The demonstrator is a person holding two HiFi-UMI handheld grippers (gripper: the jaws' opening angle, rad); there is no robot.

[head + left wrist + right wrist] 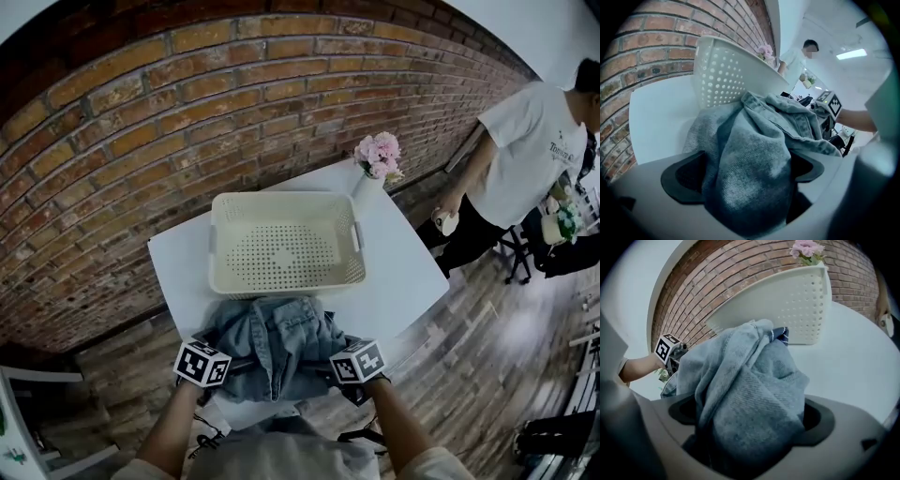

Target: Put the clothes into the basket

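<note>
A crumpled blue denim garment (281,349) lies on the near edge of the white table (403,272). Just behind it stands the cream perforated basket (217,246), with nothing in it. My left gripper (232,367) is at the garment's left side and my right gripper (334,371) at its right side. In the left gripper view the denim (754,150) bulges between the wide-spread jaws of the left gripper (745,174), and both dark pads (682,177) show beside it. The right gripper (750,417) likewise stands wide around a bunch of denim (745,380). The basket (719,70) (787,301) is close ahead.
A vase of pink flowers (377,157) stands at the table's far right corner. A brick wall (187,103) runs behind the table. A person in a white shirt (525,159) stands to the right on the wooden floor (469,366). The table ends right under the garment.
</note>
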